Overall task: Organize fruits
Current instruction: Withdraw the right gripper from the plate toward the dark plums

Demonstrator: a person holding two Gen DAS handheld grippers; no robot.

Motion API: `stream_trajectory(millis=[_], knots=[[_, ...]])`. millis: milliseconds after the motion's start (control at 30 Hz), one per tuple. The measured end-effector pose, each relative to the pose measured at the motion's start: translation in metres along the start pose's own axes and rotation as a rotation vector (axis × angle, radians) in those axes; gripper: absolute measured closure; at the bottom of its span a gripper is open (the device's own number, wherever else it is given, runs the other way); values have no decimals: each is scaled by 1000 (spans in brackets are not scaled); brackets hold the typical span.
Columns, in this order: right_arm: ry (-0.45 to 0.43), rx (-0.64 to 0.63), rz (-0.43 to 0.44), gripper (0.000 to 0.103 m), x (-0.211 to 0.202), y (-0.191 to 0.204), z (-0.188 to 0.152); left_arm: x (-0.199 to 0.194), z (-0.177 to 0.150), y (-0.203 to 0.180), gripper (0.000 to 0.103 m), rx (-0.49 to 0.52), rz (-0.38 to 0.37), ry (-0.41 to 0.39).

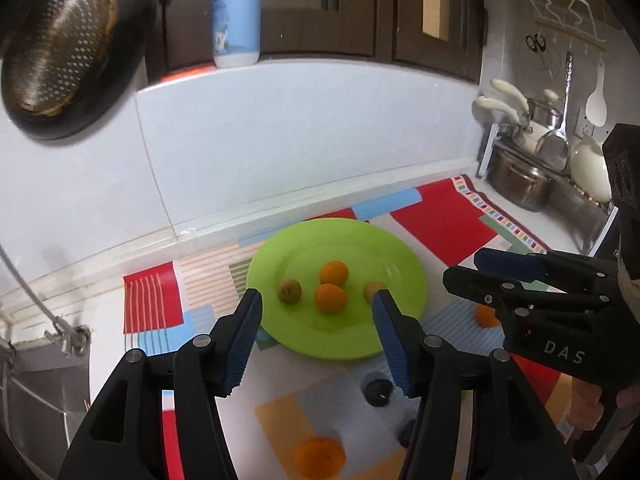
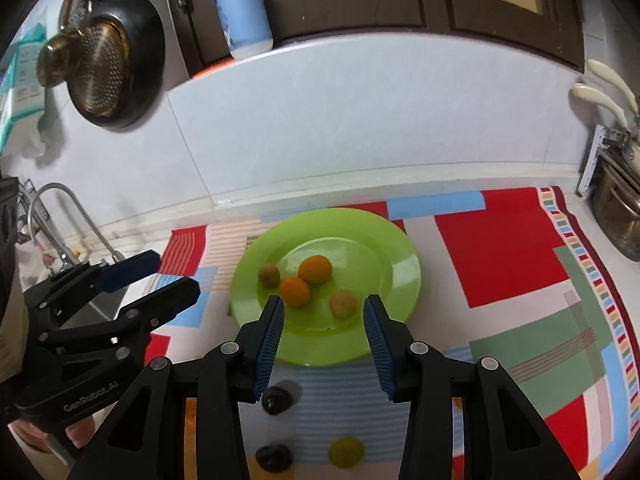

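Observation:
A green plate sits on a patterned mat and holds two oranges and two small brownish-green fruits. My left gripper is open and empty, just above the plate's near rim. My right gripper is open and empty over the plate's near side; it also shows in the left wrist view. Loose on the mat near me lie an orange, another orange, two dark fruits and a yellow-green fruit.
A tiled wall runs behind the mat. A sink with a faucet is at the left. Pots and utensils stand at the right. A black pan hangs upper left, and a blue bottle stands on the ledge.

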State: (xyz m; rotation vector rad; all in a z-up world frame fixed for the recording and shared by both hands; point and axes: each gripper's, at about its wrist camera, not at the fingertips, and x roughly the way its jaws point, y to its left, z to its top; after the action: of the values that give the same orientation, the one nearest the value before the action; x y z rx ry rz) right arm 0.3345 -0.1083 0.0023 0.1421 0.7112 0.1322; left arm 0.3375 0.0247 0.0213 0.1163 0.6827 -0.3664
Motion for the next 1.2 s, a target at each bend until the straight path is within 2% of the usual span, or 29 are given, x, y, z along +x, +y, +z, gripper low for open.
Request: stream_trajectory(millis=[233,333,467,633,1200], knots=[[-41,-21,-8,60,-30,-4,-13,-21,-15,-14,42,-38,-4,-8],[-52,-22,-8,55,-40,-8,-20,-28,-20,-21,41,-42,7,-16],[-60,-35,-22,54,-53,-12,-31,-38,-29,-33,41,-42,11,-22],[-50,-35,-22,54,-65,-20,-46,-43,-40,-48,41,-44,3,-6],[25,-49,-23,54,-73,-45,-91,-45,-78,-81,41,-39,73,35]])
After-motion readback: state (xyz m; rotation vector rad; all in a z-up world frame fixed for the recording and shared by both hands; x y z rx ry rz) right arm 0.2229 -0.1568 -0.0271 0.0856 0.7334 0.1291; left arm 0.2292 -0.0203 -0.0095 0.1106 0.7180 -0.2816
